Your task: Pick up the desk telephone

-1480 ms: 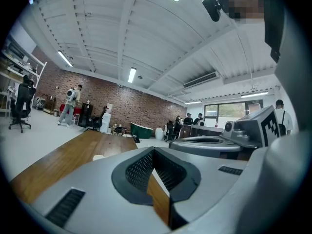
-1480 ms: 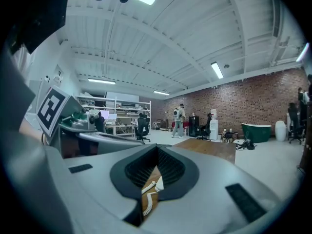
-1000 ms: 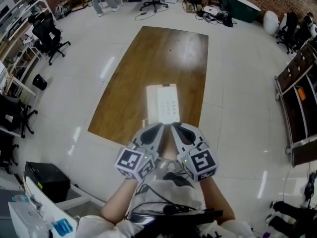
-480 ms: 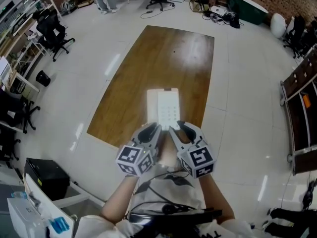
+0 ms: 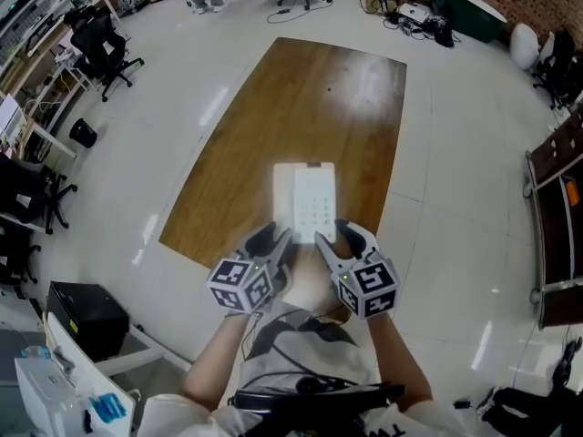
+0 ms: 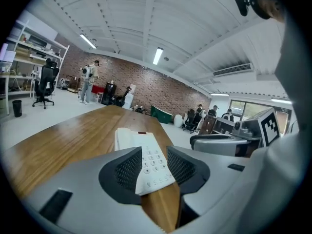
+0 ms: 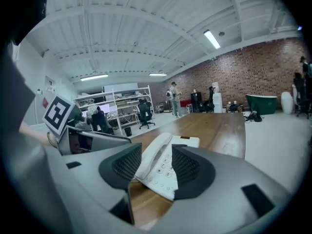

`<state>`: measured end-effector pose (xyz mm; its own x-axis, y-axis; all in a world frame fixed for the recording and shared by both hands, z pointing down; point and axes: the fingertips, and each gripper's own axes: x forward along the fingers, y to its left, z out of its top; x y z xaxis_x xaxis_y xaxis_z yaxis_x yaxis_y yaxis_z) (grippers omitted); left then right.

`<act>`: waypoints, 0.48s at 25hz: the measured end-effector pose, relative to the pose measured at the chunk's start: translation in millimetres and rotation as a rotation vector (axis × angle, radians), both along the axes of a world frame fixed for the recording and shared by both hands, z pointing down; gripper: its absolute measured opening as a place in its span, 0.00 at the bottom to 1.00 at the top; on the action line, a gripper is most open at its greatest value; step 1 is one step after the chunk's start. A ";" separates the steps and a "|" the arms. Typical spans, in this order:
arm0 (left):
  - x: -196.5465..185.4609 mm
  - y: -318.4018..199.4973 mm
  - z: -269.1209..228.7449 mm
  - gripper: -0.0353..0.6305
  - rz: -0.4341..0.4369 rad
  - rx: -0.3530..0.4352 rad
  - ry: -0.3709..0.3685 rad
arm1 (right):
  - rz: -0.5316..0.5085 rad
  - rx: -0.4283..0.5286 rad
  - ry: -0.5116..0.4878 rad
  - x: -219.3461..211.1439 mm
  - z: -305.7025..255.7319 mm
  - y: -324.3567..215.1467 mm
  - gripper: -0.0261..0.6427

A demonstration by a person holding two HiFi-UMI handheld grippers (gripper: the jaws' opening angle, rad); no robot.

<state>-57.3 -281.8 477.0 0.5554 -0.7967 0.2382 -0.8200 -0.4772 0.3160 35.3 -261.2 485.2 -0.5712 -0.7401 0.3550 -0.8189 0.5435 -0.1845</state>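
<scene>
Nearly at the desk telephone point(image 5: 305, 198), left gripper point(image 5: 271, 240) and right gripper point(image 5: 337, 237) gape empty, freshly opened (likely light, slick: clamp sides).

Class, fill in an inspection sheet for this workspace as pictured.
Surface: wooden table, holding only the telephone.
Job's things: desk telephone, white, near the table's near end, handset on.
Clutter: nothing seen.
Grippers: left gripper and right gripper open, jaws just been opening, at the telephone's near end, not gripping it.
Cables: loose cables on the floor beyond the table.
Surroundings: office chairs, shelving, brick wall.
</scene>
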 end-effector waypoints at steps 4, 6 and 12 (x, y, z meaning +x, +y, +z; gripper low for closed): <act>-3.7 -17.8 19.1 0.38 0.004 -0.054 0.013 | 0.012 -0.034 -0.002 6.2 13.8 -12.3 0.34; -8.4 -26.6 29.8 0.38 -0.007 -0.081 0.016 | 0.018 -0.048 -0.012 8.0 20.2 -19.5 0.34; -15.2 -46.5 75.3 0.51 0.003 -0.218 0.053 | 0.014 -0.125 -0.029 14.9 45.7 -35.8 0.43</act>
